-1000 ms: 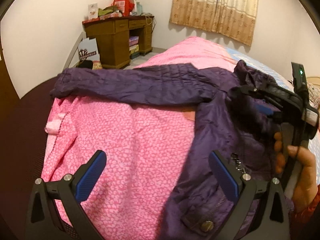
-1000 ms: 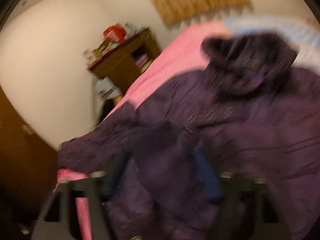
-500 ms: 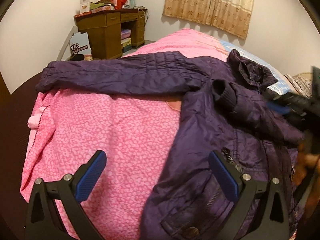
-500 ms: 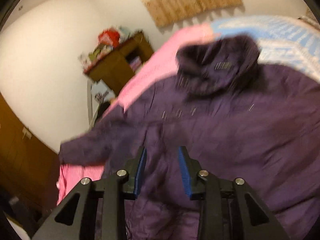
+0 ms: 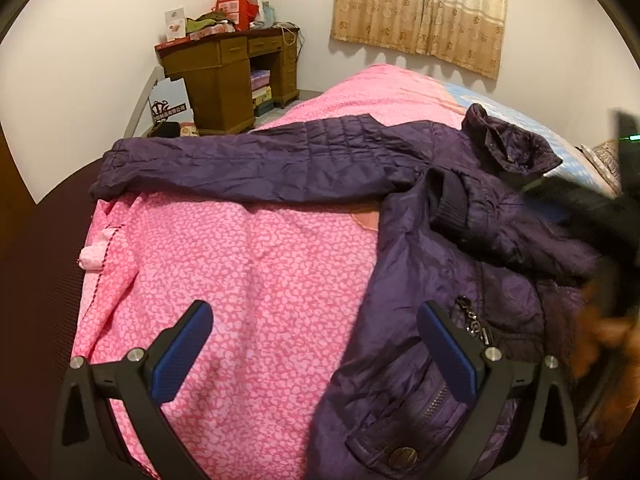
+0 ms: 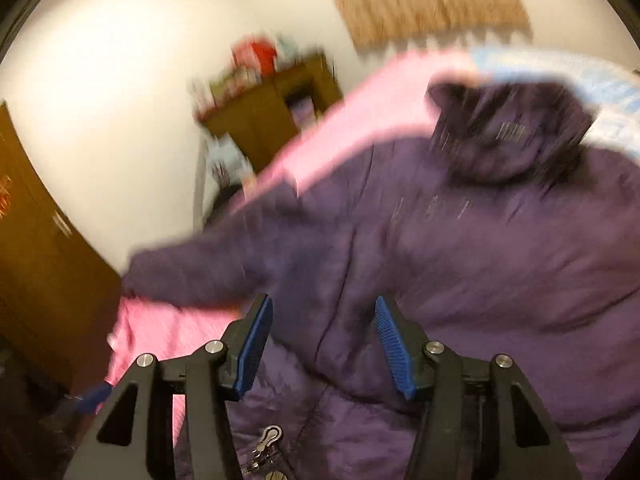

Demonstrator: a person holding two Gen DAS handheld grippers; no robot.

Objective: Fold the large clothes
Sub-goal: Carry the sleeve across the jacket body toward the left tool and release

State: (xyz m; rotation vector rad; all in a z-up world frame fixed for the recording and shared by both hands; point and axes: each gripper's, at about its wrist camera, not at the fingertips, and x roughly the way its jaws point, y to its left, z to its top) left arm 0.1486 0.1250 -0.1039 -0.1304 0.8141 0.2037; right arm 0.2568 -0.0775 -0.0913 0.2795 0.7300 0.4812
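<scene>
A dark purple quilted jacket (image 5: 460, 248) lies on a pink patterned bedspread (image 5: 260, 280). One sleeve (image 5: 260, 164) stretches out to the left; the other sleeve (image 5: 480, 216) is folded across the chest, its ribbed cuff up. My left gripper (image 5: 312, 344) is open and empty above the jacket's left hem. My right gripper (image 6: 320, 340) is open over the jacket's body (image 6: 480, 260); that view is motion-blurred. The right gripper also shows as a dark blur at the right edge of the left wrist view (image 5: 600, 208).
A brown wooden desk (image 5: 228, 80) with clutter on top stands at the far wall, left of a curtained window (image 5: 420, 8). A dark wooden wardrobe (image 6: 40, 260) is at the left. The bed's left edge (image 5: 88, 280) drops to a dark floor.
The right gripper let go of the folded sleeve, opened wider and pulled back from the jacket. The sleeve now rests across the chest. The left gripper stayed open, shifting slightly.
</scene>
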